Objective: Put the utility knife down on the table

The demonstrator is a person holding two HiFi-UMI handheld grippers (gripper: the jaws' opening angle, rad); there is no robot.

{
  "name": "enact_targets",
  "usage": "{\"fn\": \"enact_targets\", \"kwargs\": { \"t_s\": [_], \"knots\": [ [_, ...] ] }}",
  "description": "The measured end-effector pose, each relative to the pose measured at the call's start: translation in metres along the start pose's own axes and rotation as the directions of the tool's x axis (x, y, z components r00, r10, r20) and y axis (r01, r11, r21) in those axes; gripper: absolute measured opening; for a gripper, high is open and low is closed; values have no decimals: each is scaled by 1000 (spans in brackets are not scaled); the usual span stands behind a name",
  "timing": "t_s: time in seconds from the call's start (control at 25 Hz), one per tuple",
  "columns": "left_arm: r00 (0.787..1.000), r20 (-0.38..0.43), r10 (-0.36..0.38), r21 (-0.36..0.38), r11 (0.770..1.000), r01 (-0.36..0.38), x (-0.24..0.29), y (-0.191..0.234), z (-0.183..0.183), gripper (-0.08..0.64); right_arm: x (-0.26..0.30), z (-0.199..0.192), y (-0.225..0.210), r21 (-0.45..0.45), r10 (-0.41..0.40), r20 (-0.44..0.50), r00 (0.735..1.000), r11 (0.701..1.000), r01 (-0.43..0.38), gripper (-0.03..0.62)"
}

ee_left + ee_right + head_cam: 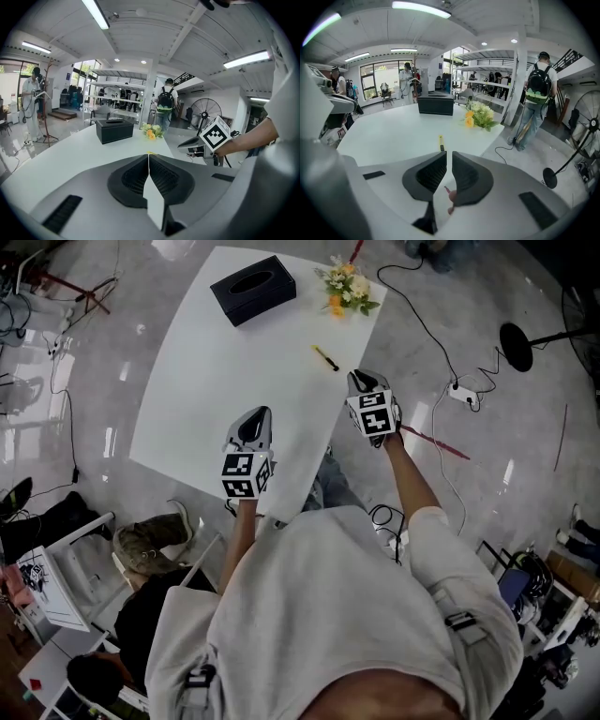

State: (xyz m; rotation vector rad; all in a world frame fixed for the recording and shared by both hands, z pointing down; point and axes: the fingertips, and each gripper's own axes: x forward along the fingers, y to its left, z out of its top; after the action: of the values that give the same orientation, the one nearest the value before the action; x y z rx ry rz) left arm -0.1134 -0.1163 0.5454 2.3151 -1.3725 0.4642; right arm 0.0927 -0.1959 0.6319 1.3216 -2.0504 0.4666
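Note:
The utility knife (325, 358), yellow with a black end, lies flat on the white table (216, 362) near its right edge. In the right gripper view the knife (440, 142) rests just beyond the jaws, touching nothing. My right gripper (359, 379) hovers close behind it at the table's edge; its jaws (446, 157) stand a narrow gap apart with nothing between them. My left gripper (258, 418) hangs over the table's near side, jaws (148, 157) pressed together and empty. Just past them in the left gripper view, a sliver of the knife (151, 153) shows.
A black tissue box (253, 289) and a small bunch of flowers (347, 287) stand at the table's far end. Cables, a power strip (462, 393) and a round stand base (516, 345) lie on the floor to the right. A person with a backpack (538, 89) stands beyond.

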Motion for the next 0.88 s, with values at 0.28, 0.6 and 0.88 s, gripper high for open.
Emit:
{"fn": "enact_targets", "kwargs": {
  "t_s": [0.28,0.6,0.88],
  "knots": [
    [999,17,-28,26,999,27,-4,-14,6,23,-39,-7,0,62,-23,60,998,998,19,32],
    [997,57,-43,50,998,40,-18,-23,16,23,-91,16,15,92,-57,182,982,995,41,31],
    [992,113,-53,76,996,45,-36,-32,31,23,-140,31,30,94,-93,279,956,993,69,31]
  ]
}}
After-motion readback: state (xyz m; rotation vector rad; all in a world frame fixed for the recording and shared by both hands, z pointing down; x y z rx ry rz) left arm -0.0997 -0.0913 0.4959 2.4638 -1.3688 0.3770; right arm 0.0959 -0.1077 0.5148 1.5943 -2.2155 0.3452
